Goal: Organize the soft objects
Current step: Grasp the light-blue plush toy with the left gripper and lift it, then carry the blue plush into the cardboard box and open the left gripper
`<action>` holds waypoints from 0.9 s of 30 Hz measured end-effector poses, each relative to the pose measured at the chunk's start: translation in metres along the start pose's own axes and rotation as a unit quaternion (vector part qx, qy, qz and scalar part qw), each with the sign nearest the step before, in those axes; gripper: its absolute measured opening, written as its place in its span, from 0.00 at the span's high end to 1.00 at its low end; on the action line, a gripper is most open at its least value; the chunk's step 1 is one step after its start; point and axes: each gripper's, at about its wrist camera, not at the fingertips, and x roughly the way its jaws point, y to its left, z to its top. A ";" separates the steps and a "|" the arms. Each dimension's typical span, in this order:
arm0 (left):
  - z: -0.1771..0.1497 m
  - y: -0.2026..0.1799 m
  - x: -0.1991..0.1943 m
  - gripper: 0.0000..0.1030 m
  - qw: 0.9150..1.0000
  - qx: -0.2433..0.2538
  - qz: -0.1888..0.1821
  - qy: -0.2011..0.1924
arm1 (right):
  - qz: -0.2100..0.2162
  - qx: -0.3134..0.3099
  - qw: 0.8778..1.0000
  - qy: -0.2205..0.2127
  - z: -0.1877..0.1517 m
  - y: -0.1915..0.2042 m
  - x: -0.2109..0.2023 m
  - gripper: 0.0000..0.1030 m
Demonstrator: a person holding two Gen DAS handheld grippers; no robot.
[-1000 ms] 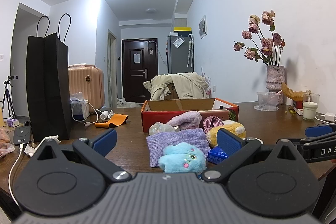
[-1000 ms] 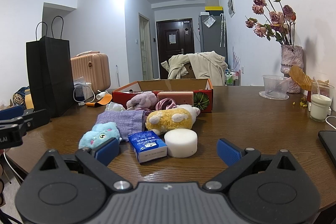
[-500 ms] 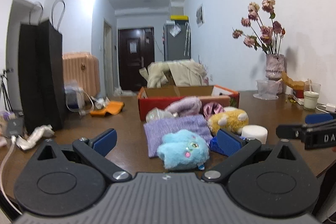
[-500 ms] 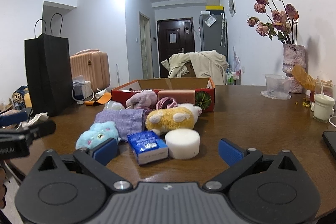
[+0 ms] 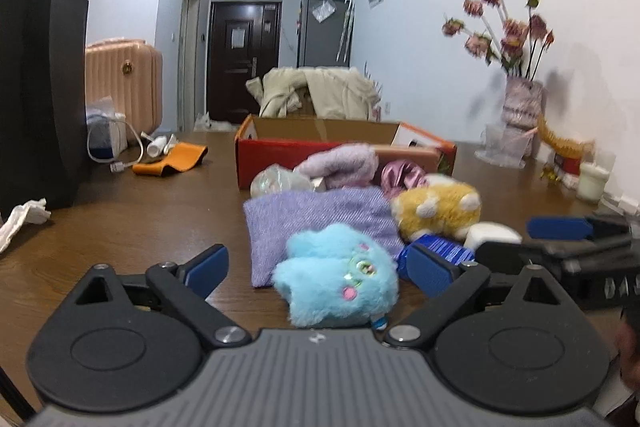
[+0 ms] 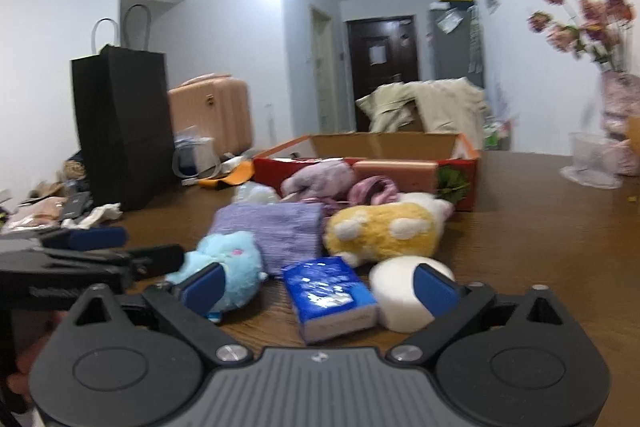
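Left gripper (image 5: 318, 267): my jaws stand wide and have just been closing a little; the blue plush toy (image 5: 338, 275) sits between the pads, and I see no pad pressing on it.
Right gripper (image 6: 318, 285): my jaws are also wide and have just been narrowing; the tissue pack (image 6: 330, 297) lies between them, untouched as far as I can see. The right pad overlaps the white round sponge (image 6: 402, 291) in my view; whether it touches I cannot tell.
Blue plush toy: on the table (image 5: 140, 219), at the near corner of the purple cloth (image 5: 320, 217), just in front of my left gripper.
Yellow plush toy (image 6: 382, 231): lying on the table to the right of the purple cloth, behind the tissue pack and the sponge.
Box (image 5: 320, 135): red cardboard, open at the top, behind the pile; a pale purple fuzzy item (image 5: 340, 165), a shiny pink scrunchie (image 5: 402, 177) and a clear crumpled bag (image 5: 278, 181) lie against its front.
Left of table: black paper bag (image 5: 38, 87) upright, orange strap (image 5: 172, 161) and white cable beside it.
Right of table: vase of dried flowers (image 5: 520, 103) by the wall, blurred.
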 end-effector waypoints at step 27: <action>0.127 0.060 0.082 0.63 0.989 -0.075 -0.126 -0.021 | 0.149 0.044 0.987 0.043 0.160 -0.012 0.138 0.67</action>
